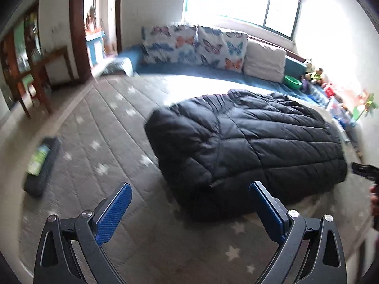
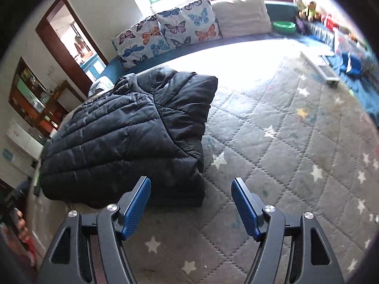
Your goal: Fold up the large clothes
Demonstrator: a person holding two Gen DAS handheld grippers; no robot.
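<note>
Both grippers (image 1: 190, 195) (image 2: 191, 190) gape empty near the coat (image 1: 246, 142); seemingly folded, so press it flat and square the edges.

Black quilted jacket (image 1: 248, 139), grey star-patterned mat (image 1: 99, 123), butterfly-print cushions (image 2: 165, 33), blue-padded fingers (image 2: 139, 203), perhaps white pillow (image 1: 265, 61).

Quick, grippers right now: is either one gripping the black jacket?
Left gripper: open, empty, short of the black puffer jacket.
Right gripper: open, empty, beside the jacket's near corner.
</note>
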